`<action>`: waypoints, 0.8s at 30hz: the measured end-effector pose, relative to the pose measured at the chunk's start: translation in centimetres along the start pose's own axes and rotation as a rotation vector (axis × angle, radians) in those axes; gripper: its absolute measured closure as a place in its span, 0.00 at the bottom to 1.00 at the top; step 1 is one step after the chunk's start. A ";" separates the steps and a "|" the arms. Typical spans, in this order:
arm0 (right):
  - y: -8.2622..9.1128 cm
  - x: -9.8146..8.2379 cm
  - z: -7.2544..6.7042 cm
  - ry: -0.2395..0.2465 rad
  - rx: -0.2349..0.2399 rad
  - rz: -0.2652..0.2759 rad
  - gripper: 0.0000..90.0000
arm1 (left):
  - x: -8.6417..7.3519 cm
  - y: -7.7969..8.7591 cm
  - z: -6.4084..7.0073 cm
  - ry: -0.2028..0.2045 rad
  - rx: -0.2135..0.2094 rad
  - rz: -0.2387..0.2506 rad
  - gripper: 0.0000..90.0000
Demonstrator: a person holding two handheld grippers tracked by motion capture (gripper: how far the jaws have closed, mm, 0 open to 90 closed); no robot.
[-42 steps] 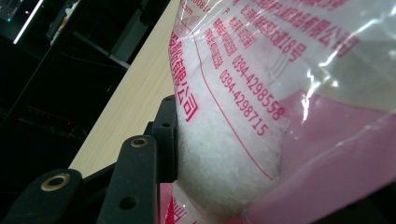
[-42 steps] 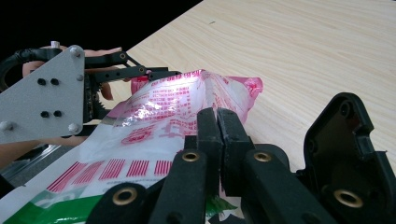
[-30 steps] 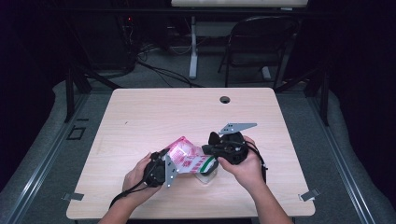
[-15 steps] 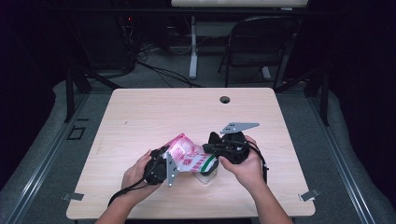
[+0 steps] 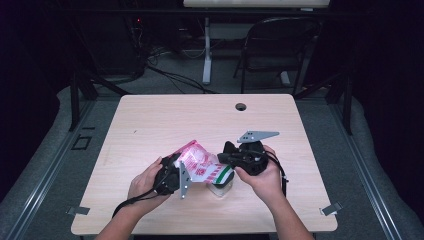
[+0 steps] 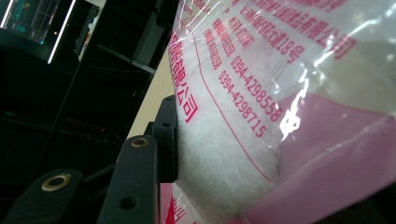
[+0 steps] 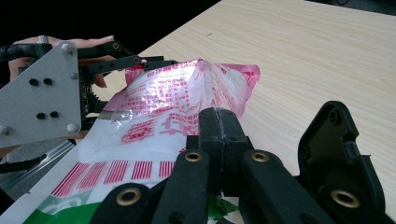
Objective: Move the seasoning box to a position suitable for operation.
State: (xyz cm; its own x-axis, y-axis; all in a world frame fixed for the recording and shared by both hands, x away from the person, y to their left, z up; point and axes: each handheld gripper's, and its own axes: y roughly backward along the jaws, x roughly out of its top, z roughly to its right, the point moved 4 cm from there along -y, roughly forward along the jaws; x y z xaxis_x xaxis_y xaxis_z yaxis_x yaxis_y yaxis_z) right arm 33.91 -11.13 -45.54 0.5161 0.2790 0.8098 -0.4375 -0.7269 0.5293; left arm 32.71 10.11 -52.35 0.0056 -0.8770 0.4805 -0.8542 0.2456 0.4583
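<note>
**Plastic bag of white granules held between two hand-held grippers above the counter**

The bag (image 5: 200, 162), clear plastic with pink and red print and a green band at one end, lies near the front of the counter (image 5: 150, 125), at about 6 o'clock from the counter's middle in the high view. Its long axis runs roughly from 10 o'clock to 4 o'clock: the crumpled pink end points up and away toward 10 o'clock, the green-banded end toward 4 o'clock, over a small clear container (image 5: 220, 189) whose contents cannot be made out.

The left hand-held gripper (image 5: 176, 172) sits at the bag's 8 o'clock side and is clenched on the bag; the left gripper view shows a black pad (image 6: 166, 140) pressed into the bulge of white granules. The right hand-held gripper (image 5: 235, 159) sits at the bag's 3 o'clock side with its jaws closed together; in the right gripper view the pads (image 7: 219, 135) meet at the bag's film near the striped print, and appear to pinch it.

Progress, as a judgement: the bag is picked up and secured by both grippers, so the grasp is done. The work on the bag itself, probably opening it or tipping granules into the container, appears not yet carried out. The cable hole (image 5: 241, 106) lies at 12 o'clock, well apart.
</note>
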 end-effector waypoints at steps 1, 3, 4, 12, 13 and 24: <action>0.0 0.0 0.0 -0.002 -0.001 0.000 1.00 | 0.0 0.0 0.0 -0.003 -0.002 -0.002 0.69; 0.0 0.0 0.0 -0.005 0.000 0.002 1.00 | 0.1 0.0 -0.1 -0.012 -0.002 -0.005 0.69; 0.0 0.0 0.0 -0.006 -0.002 0.003 1.00 | 0.1 0.0 -0.2 -0.026 -0.001 -0.014 0.69; 0.0 0.0 0.0 -0.006 0.000 0.004 1.00 | 0.2 0.2 -0.5 -0.053 0.008 -0.020 0.69; 0.0 0.0 0.0 -0.007 0.001 0.006 1.00 | 0.3 0.2 -0.5 -0.053 0.009 -0.020 0.69; 0.0 0.0 0.1 -0.005 0.003 0.002 1.00 | 0.4 0.3 -0.7 -0.078 0.014 -0.033 0.69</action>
State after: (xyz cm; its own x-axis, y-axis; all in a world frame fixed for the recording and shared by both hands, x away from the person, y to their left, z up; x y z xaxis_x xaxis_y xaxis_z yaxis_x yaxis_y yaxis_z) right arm 33.91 -11.20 -45.55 0.5192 0.2746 0.8093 -0.4365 -0.7290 0.5273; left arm 32.82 10.15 -51.46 -0.0064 -0.9141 0.4055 -0.8616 0.2109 0.4618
